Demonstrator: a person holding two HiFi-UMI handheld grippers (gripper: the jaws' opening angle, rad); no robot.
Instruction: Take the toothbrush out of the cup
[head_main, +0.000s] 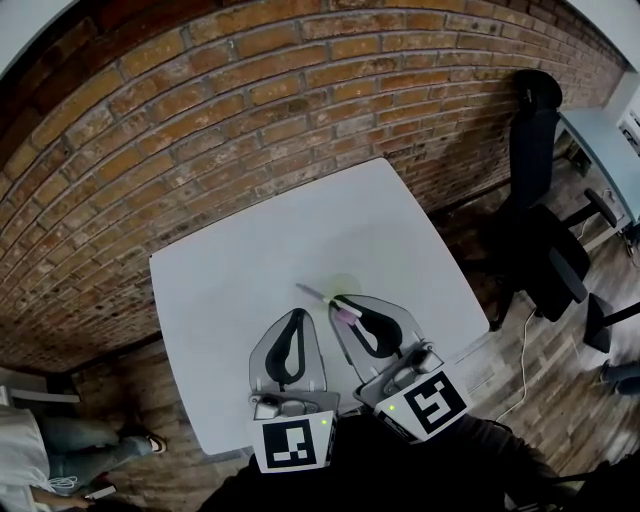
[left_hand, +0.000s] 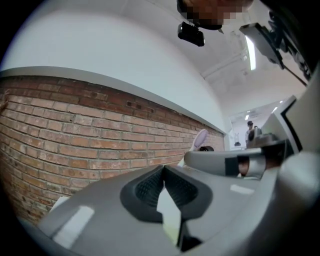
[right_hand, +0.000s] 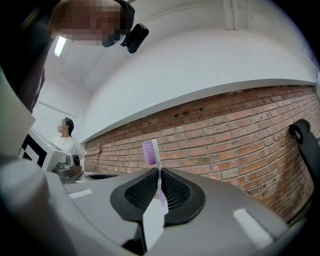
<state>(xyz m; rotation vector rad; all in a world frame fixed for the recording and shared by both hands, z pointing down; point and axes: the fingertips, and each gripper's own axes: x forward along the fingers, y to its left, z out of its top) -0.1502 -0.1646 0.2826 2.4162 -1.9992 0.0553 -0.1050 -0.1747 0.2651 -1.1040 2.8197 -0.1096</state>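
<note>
My right gripper (head_main: 340, 303) is shut on a toothbrush (head_main: 322, 300) with a purple and white handle, held above the white table (head_main: 230, 290). In the right gripper view the toothbrush (right_hand: 151, 152) stands upright between the pads, its purple bristles above the jaw tips (right_hand: 159, 172). A faint pale green round shape (head_main: 346, 285), possibly the cup, lies just beyond the right jaws; I cannot make it out clearly. My left gripper (head_main: 298, 316) hangs beside the right one, shut with nothing between its pads (left_hand: 164, 170). The brush head (left_hand: 200, 138) and right gripper (left_hand: 235, 162) show at the right of the left gripper view.
A brick wall (head_main: 200, 120) runs behind the table's far edge. A black office chair (head_main: 540, 220) stands to the right of the table. A person's legs (head_main: 70, 450) show at the lower left, and another person (right_hand: 67, 137) stands far off by the wall.
</note>
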